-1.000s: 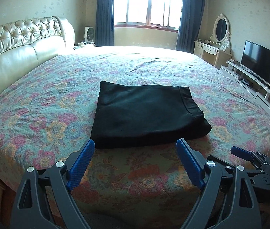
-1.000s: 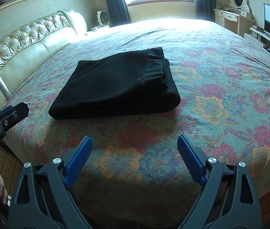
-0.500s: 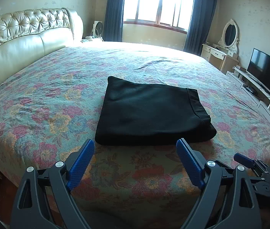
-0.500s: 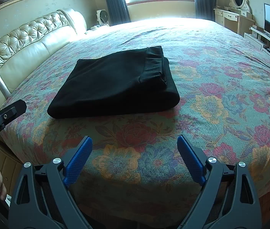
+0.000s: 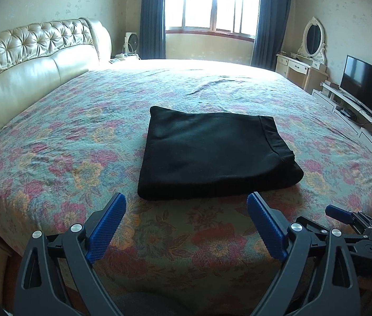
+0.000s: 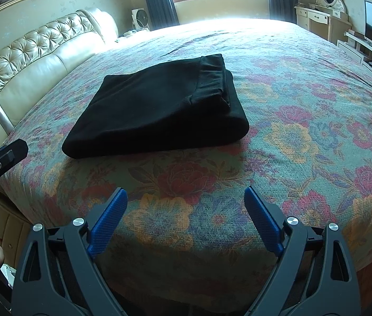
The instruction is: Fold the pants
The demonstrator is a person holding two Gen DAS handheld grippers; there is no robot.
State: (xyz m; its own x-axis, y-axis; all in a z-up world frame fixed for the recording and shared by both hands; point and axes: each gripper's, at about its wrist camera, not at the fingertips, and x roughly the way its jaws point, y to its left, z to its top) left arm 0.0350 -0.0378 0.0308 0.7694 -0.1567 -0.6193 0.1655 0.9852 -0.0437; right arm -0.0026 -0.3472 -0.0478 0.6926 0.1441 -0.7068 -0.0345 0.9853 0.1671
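Note:
Black pants [image 5: 212, 155] lie folded into a flat rectangle on the floral bedspread [image 5: 75, 142], waistband on the right side. They also show in the right wrist view [image 6: 159, 110]. My left gripper [image 5: 186, 226] is open and empty, held back over the near edge of the bed, short of the pants. My right gripper [image 6: 186, 218] is open and empty, also near the bed's front edge, to the right of the left one. Part of the right gripper [image 5: 349, 218] shows at the lower right of the left wrist view.
A tufted cream headboard [image 5: 28, 60] runs along the left. A window with dark curtains [image 5: 212, 2] is at the back. A dresser with an oval mirror [image 5: 309, 52] and a TV [image 5: 367, 89] on a low stand line the right wall.
Both grippers have drawn back and risen a little from the pants. The left view has tilted up. The pants have not moved.

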